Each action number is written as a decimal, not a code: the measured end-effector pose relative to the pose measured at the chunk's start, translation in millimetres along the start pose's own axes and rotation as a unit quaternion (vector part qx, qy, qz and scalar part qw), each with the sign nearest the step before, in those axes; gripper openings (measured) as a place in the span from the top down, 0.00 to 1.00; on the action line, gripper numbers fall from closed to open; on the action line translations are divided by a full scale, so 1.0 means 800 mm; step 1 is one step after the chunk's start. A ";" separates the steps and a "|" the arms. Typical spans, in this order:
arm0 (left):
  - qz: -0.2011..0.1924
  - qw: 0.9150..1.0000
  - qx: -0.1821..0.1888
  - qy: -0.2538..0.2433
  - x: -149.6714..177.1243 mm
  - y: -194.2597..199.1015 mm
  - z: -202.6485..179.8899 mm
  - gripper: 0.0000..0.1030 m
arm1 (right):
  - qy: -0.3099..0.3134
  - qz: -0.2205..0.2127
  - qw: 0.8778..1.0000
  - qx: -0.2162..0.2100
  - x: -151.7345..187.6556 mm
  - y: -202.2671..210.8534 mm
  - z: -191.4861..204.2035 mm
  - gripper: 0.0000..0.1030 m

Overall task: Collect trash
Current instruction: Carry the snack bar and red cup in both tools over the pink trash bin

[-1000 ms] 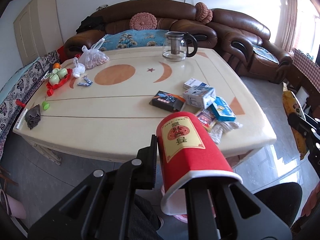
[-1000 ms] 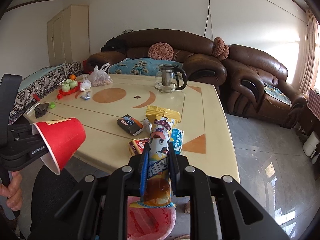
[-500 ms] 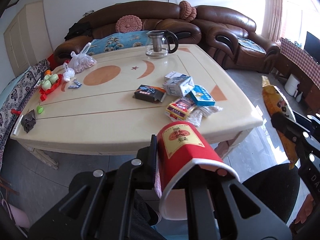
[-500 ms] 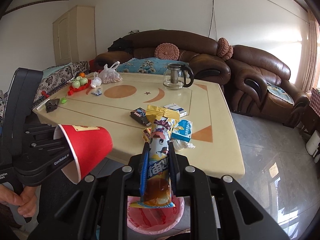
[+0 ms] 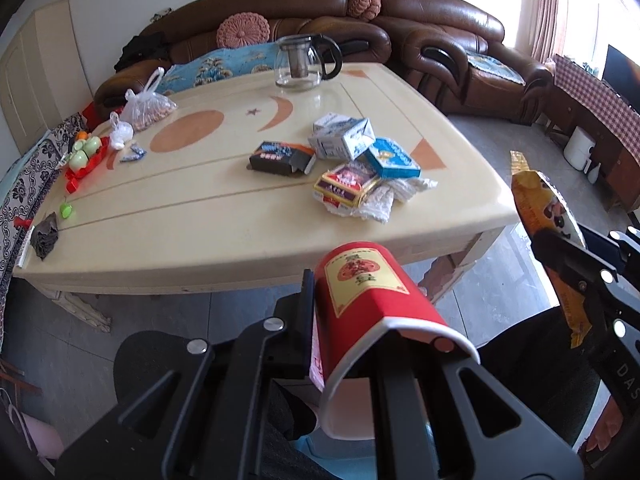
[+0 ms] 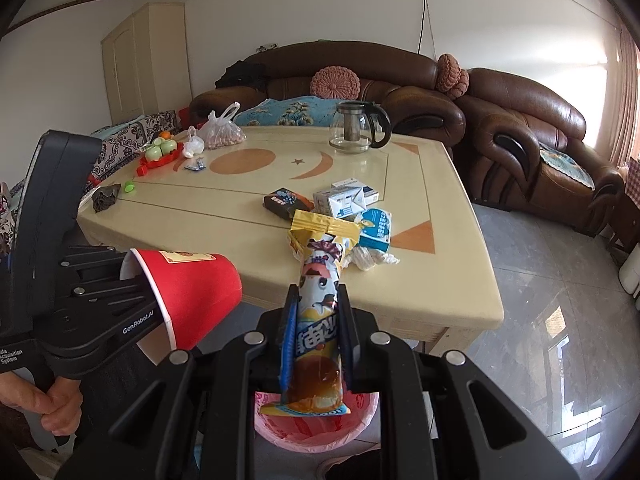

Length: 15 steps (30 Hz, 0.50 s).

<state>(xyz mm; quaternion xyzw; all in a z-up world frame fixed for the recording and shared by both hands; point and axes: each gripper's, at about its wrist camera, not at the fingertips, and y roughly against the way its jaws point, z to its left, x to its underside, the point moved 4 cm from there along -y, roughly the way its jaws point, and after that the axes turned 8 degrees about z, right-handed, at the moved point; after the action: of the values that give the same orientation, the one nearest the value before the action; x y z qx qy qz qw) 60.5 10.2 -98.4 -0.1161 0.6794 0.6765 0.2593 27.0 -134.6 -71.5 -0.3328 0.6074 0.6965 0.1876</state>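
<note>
My left gripper (image 5: 360,300) is shut on a red paper cup (image 5: 368,300) and holds it on its side off the table's near edge; the cup also shows in the right wrist view (image 6: 188,300). My right gripper (image 6: 318,300) is shut on a yellow snack wrapper (image 6: 318,320), held over a bin lined with a pink bag (image 6: 316,432). The wrapper also shows in the left wrist view (image 5: 548,216). More trash lies on the cream table (image 5: 200,208): a black box (image 5: 280,156), white cartons (image 5: 344,138), a blue box (image 5: 392,158), a red packet (image 5: 346,184) and crumpled tissue (image 5: 380,202).
A glass teapot (image 5: 304,62) stands at the table's far side. Bags of nuts (image 5: 146,106), green cups on a red tray (image 5: 86,154) and a dark rag (image 5: 44,234) lie at its left. Brown sofas (image 5: 440,32) ring the far side.
Both grippers have drawn back from the table with their loads. The right gripper with the wrapper now hangs over the pink-lined bin, and the cup has come closer to it.
</note>
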 end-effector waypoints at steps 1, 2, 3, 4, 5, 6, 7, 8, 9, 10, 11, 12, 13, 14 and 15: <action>0.004 1.000 -0.001 -0.001 0.002 -0.004 -0.002 0.93 | 0.000 0.003 1.000 0.000 0.002 -0.003 -0.001 0.82; 0.007 1.000 -0.001 -0.002 0.003 -0.008 -0.002 0.93 | 0.000 0.006 1.000 0.000 0.003 -0.007 -0.002 0.82; 0.011 1.000 0.000 -0.003 0.004 -0.013 -0.003 0.93 | 0.000 0.009 1.000 0.000 0.004 -0.010 -0.001 0.82; 0.014 1.000 -0.001 -0.004 0.005 -0.016 -0.004 0.93 | 0.000 0.012 1.000 -0.001 0.006 -0.013 0.000 0.82; 0.017 1.000 0.000 -0.004 0.006 -0.020 -0.005 0.93 | 0.000 0.015 1.000 -0.002 0.008 -0.017 -0.001 0.82; 0.020 1.000 0.000 -0.005 0.007 -0.023 -0.006 0.93 | -0.001 0.019 1.000 -0.004 0.009 -0.021 -0.001 0.82; 0.024 1.000 -0.001 -0.007 0.008 -0.028 -0.006 0.93 | -0.002 0.021 1.000 -0.005 0.010 -0.025 -0.001 0.82; 0.026 1.000 -0.001 -0.008 0.009 -0.031 -0.007 0.93 | -0.003 0.024 1.000 -0.006 0.011 -0.028 -0.001 0.82; 0.030 1.000 -0.001 -0.009 0.010 -0.035 -0.008 0.93 | -0.004 0.027 1.000 -0.008 0.012 -0.032 -0.001 0.82; 0.035 0.999 0.000 -0.010 0.012 -0.040 -0.009 0.93 | -0.005 0.030 0.999 -0.009 0.013 -0.037 -0.001 0.82; 0.037 0.999 0.000 -0.010 0.012 -0.043 -0.010 0.93 | -0.006 0.034 0.999 -0.011 0.014 -0.041 -0.002 0.82; 0.041 0.999 0.000 -0.011 0.013 -0.049 -0.011 0.93 | -0.006 0.036 0.999 -0.012 0.015 -0.044 -0.002 0.82; 0.044 0.999 0.001 -0.012 0.014 -0.052 -0.011 0.93 | -0.007 0.039 0.999 -0.012 0.017 -0.049 -0.002 0.82; 0.047 0.999 0.000 -0.013 0.015 -0.057 -0.013 0.93 | -0.007 0.041 0.999 -0.012 0.018 -0.052 -0.002 0.82; 0.050 0.999 0.000 -0.014 0.016 -0.061 -0.013 0.93 | -0.008 0.046 0.999 -0.013 0.020 -0.058 -0.003 0.82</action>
<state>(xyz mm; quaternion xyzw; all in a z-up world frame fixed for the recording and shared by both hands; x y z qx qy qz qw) 72.5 0.0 -147.6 -0.0725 0.6807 0.6903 0.2342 47.2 -130.4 -116.6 -0.3011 0.6117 0.7148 0.1558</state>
